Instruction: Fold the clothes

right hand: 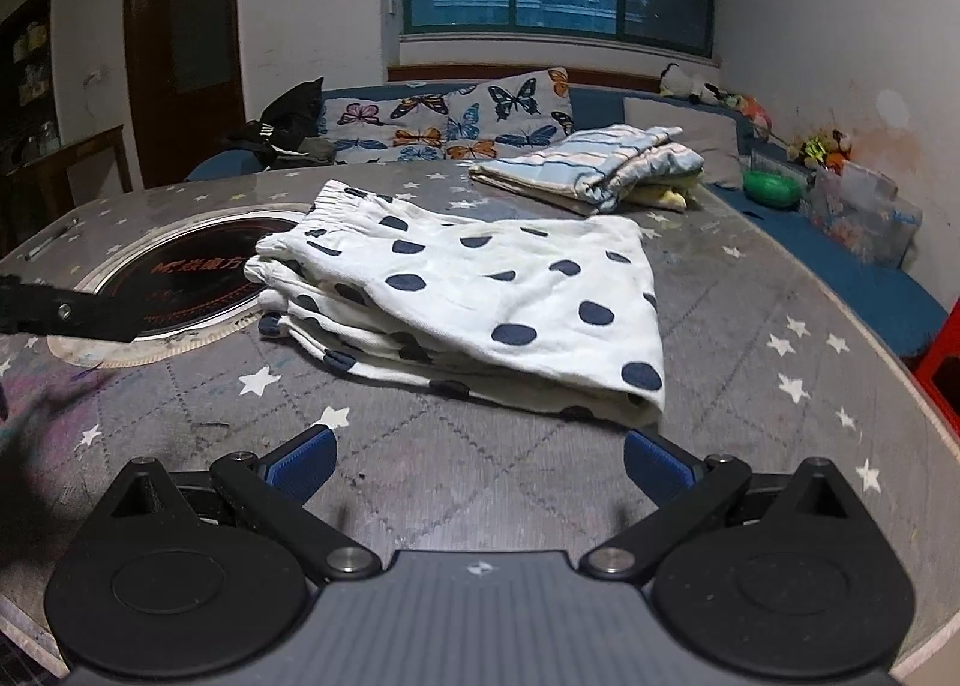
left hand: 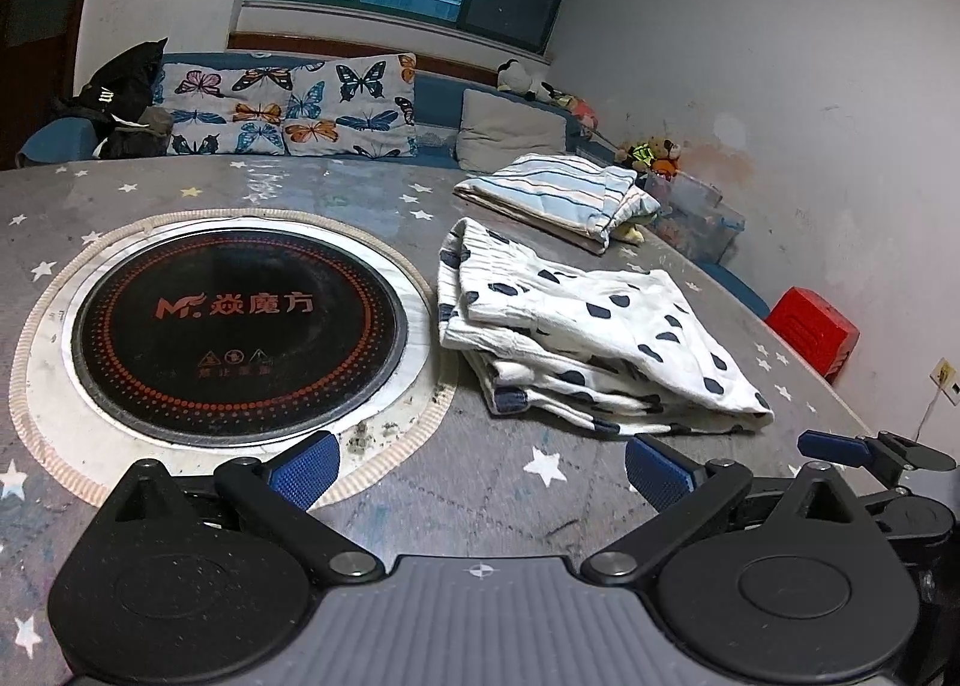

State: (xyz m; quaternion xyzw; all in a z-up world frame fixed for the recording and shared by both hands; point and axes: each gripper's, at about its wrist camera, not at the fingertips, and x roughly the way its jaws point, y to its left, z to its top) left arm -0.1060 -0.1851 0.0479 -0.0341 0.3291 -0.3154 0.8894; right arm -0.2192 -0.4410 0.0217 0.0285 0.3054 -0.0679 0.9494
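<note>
Both my tongs stand wide and hold nothing. The dotted cloth [right hand: 468, 302] lies folded on the table [right hand: 780, 290], toward its right edge, just beside the round burner [left hand: 237, 320]. From my right tongs [right hand: 477, 461] it sits straight ahead and close, its near folded edge just past the tips. From my left tongs [left hand: 477, 467] it lies ahead and to the right. Its long axis runs left to right. I judge my right hand nearer. A striped pile [right hand: 594, 167] sits farther back.

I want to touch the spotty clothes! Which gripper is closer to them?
Right. The right gripper sits just before the polka-dot garment, facing it. The left gripper is off beside it, nearer the round cooktop.
</note>
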